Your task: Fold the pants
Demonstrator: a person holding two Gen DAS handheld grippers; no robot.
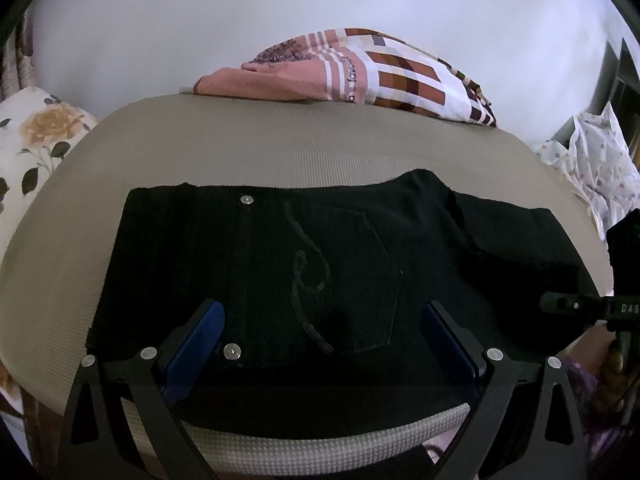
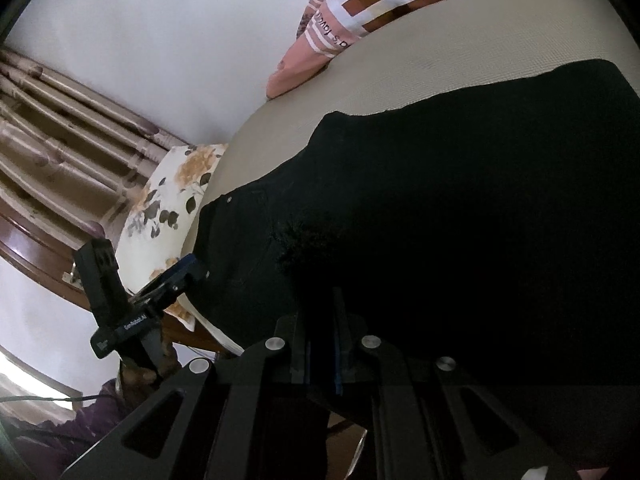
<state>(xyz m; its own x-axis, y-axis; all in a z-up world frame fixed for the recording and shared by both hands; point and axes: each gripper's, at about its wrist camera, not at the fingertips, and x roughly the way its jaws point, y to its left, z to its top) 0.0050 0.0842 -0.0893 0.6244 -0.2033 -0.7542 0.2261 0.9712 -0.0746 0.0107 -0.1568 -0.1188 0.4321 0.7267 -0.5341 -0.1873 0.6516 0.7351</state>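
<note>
The pants [image 1: 320, 264] lie on the bed [image 1: 248, 148]. Behind them, against the wall [image 1: 200, 20], lies a folded blanket [image 1: 360, 72]. A pillow [image 1: 36, 136] lies left of the bed.

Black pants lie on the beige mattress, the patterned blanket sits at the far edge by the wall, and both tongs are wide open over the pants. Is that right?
Not quite. Only the left tongs are wide open over the pants. The right wrist view shows the right tongs with fingers nearly together, pinching the black fabric. The mattress and the patterned blanket by the wall are as you say.
</note>
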